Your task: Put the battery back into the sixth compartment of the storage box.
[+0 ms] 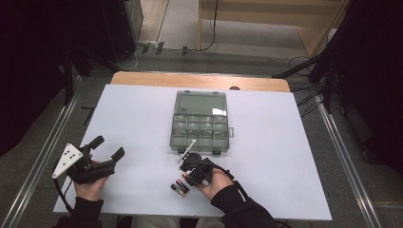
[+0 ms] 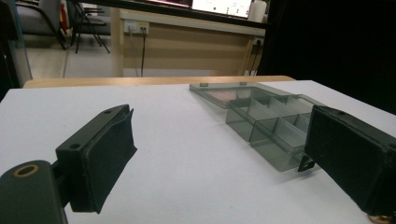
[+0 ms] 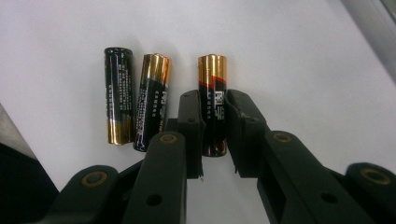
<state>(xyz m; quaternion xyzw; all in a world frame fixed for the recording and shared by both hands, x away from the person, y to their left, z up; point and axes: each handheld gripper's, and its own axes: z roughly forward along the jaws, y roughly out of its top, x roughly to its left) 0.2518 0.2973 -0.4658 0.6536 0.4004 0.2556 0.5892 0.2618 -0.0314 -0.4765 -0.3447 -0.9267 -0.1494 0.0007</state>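
Apparently sorting is only beginning — the right gripper is closing its jaws around one battery lying on the table, two more batteries waiting beside it. The left gripper is resting wide open, holding nothing. The compartment box is sitting open — seemingly unfilled.

the worktop has a white top, with a strip of bare wood along its far edge. a clear grey plastic box lies open on it, its lid folded back flat on the far side and its small compartments facing up. three batteries lie side by side on the white surface just in front of the box's near edge, two close together and one slightly apart.
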